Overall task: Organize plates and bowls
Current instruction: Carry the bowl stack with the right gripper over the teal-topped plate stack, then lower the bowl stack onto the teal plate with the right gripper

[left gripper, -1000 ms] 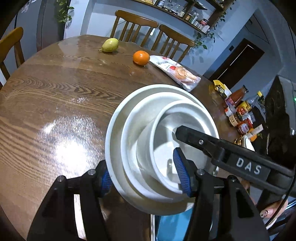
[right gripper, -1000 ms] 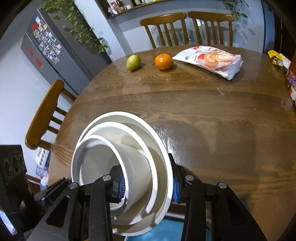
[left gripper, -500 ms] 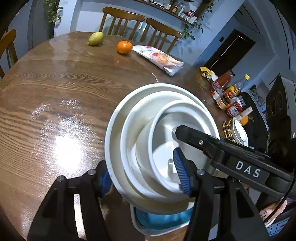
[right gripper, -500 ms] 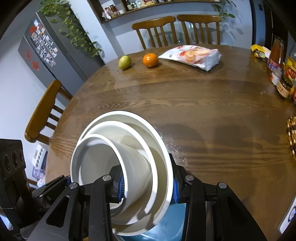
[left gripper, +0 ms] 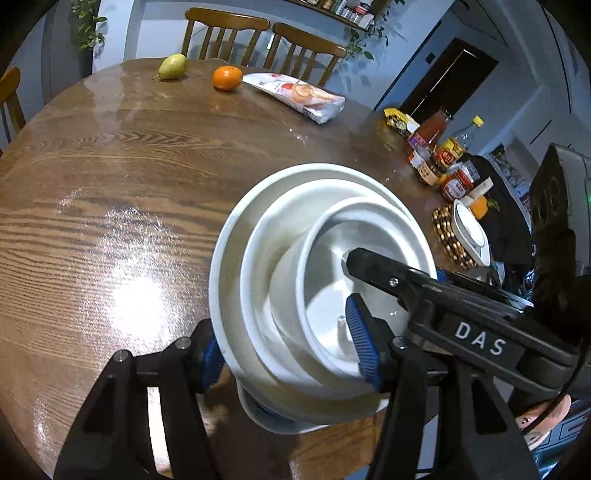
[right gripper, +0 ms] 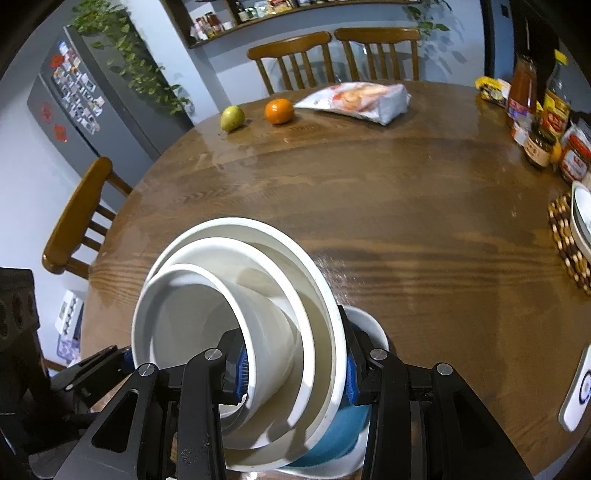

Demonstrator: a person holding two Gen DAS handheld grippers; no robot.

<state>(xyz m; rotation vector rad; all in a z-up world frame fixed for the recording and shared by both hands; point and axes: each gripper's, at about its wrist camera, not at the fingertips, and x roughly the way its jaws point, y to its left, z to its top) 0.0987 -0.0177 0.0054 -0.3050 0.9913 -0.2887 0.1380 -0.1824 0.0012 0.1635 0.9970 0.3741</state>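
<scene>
White bowls (left gripper: 321,288) nested three deep, clamped by both tools

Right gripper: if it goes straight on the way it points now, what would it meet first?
The right gripper already holds the stacked white bowls; beyond them, probably the bare wooden table. Depth is unclear.

I'm looking across a round wooden table (left gripper: 122,177) with a glossy top throwing back bright glare. Two wooden chairs (right gripper: 332,55) stand at its far side and a third chair (right gripper: 79,218) at the left. Pale blue-grey walls surround it; a dark grey fridge (right gripper: 77,107) covered in magnets stands left, with trailing plants (right gripper: 136,55) over it. A wall shelf (right gripper: 266,11) carries jars, and a dark door (left gripper: 443,77) shows to the right
</scene>
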